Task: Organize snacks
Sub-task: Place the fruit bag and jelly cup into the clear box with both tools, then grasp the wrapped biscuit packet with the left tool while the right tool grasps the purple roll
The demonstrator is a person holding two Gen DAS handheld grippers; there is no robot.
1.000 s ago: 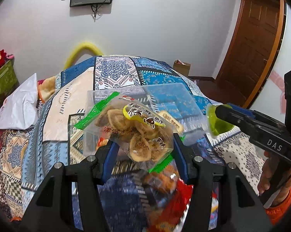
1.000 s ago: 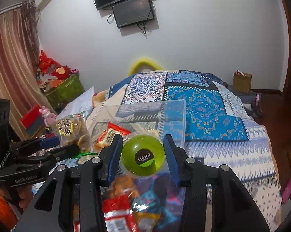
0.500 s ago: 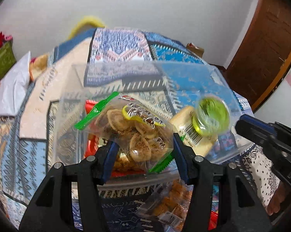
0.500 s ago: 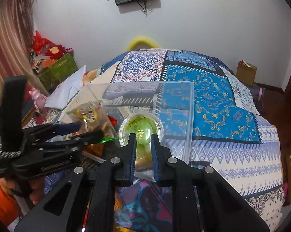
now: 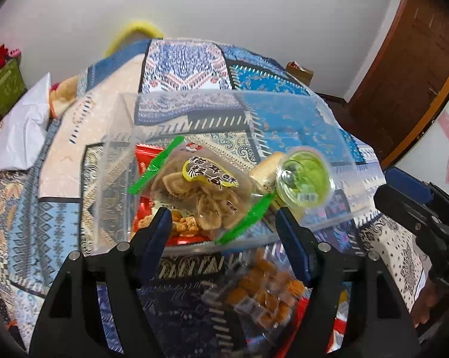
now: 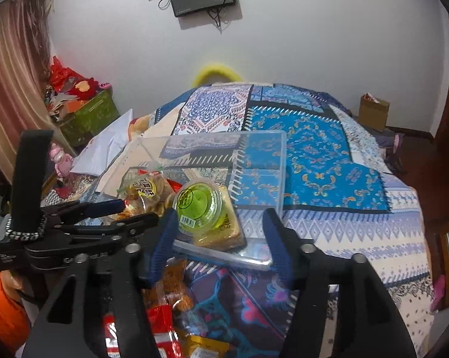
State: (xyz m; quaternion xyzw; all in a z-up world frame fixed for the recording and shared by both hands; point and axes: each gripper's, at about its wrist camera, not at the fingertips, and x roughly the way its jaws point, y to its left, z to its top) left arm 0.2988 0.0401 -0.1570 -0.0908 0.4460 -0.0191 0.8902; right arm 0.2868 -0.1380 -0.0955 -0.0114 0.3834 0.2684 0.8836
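Note:
A clear plastic box (image 5: pixel 340 137) (image 6: pixel 260 161) sits on the patterned bed. In it lie a clear bag of banana chips with green edges (image 5: pixel 200 185) (image 6: pixel 146 191), a green jelly cup (image 5: pixel 305 179) (image 6: pixel 199 207) on a pale wrapped cake (image 6: pixel 227 229), and a red snack pack (image 5: pixel 143 155). My left gripper (image 5: pixel 224 223) is open just in front of the chips bag. My right gripper (image 6: pixel 218 226) is open and empty, with the jelly cup lying beyond its fingers.
Loose snack packs lie on the bed in front of the box: an orange-cube bag (image 5: pixel 263 289) and red packs (image 6: pixel 161 325). A white bag (image 5: pixel 18 137) and a green crate (image 6: pixel 87 116) are at left. A cardboard box (image 6: pixel 373 110) and a wooden door (image 5: pixel 409 68) are at right.
The left gripper has opened and let go of the chips bag into the box. The right gripper has let go of the jelly cup into the box, and its jaws now stand wide apart.

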